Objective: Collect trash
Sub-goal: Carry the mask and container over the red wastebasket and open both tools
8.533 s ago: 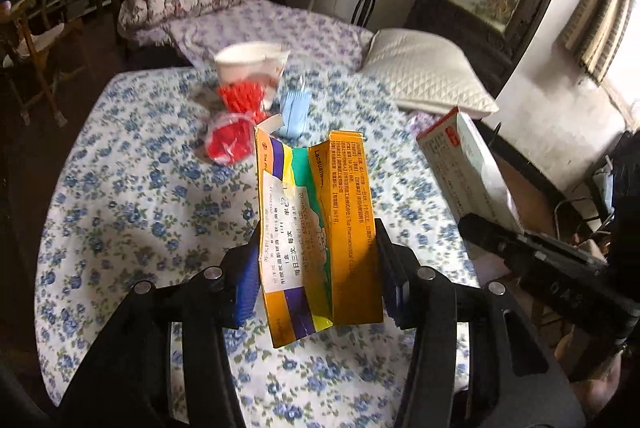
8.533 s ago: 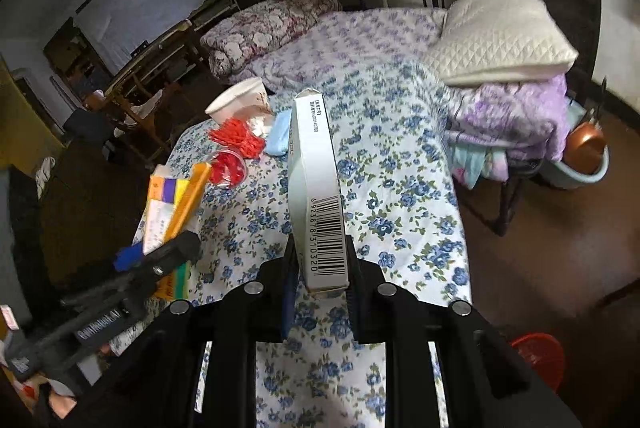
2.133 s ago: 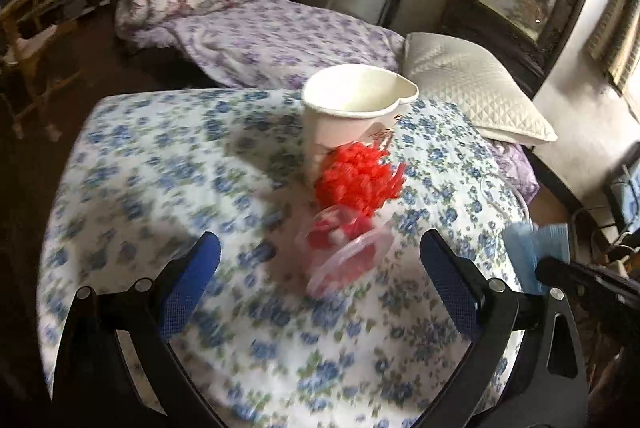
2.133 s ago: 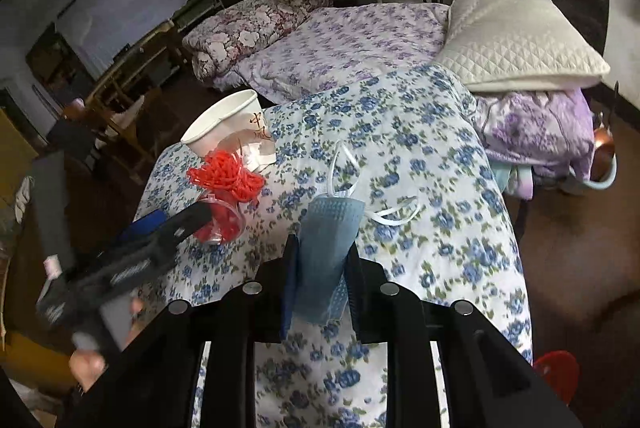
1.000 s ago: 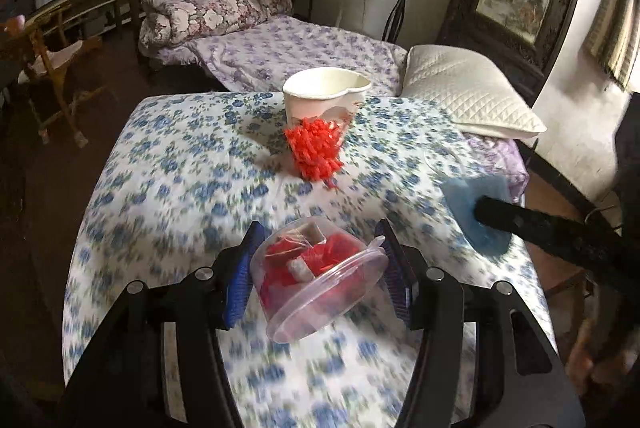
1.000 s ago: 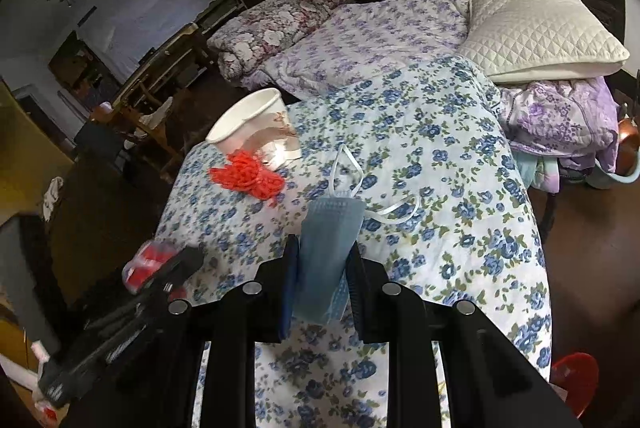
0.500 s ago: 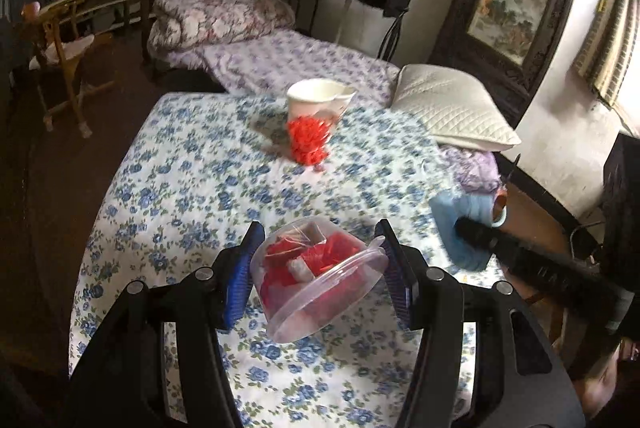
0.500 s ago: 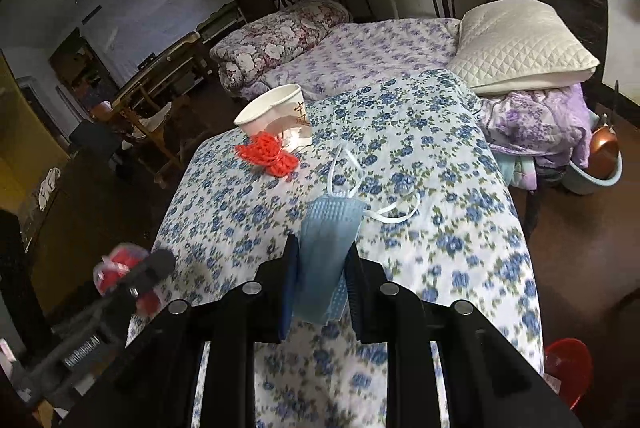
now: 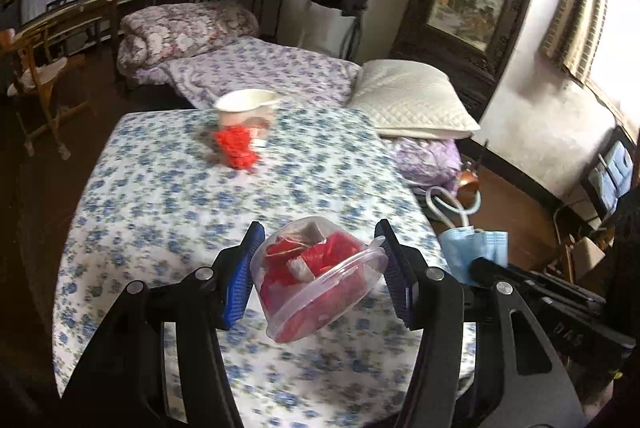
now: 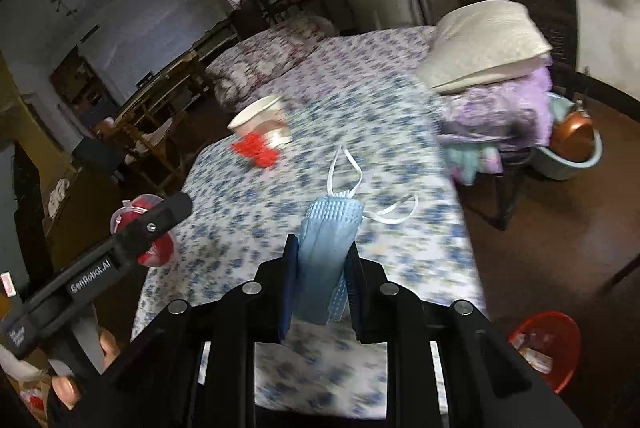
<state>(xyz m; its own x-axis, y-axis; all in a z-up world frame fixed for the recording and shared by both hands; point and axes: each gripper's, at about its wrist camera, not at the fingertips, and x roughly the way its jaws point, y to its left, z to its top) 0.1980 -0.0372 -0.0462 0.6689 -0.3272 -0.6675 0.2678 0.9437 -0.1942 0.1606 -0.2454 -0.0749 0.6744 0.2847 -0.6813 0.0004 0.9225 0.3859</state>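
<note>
My left gripper (image 9: 320, 268) is shut on a clear plastic cup (image 9: 316, 276) with red scraps inside, held above the near part of the floral table (image 9: 160, 195). The cup also shows in the right wrist view (image 10: 138, 214). My right gripper (image 10: 322, 272) is shut on a folded blue face mask (image 10: 328, 244), its white loops hanging forward; the mask also shows in the left wrist view (image 9: 472, 252). On the far side of the table lie a white paper cup (image 9: 246, 111) and a red plastic clump (image 9: 236, 147). A red bin (image 10: 548, 344) with trash stands on the floor at the right.
A bed with a floral quilt (image 9: 256, 71) and a white pillow (image 9: 412, 99) lies behind the table. Purple bedding (image 10: 496, 111) and a basin with a copper kettle (image 10: 572, 139) sit to the right. Wooden chairs (image 9: 40, 83) stand at the left.
Both grippers have pulled back from the table with their loads; the table looks farther off. The right wrist view has swung right, and the red bin shows more fully.
</note>
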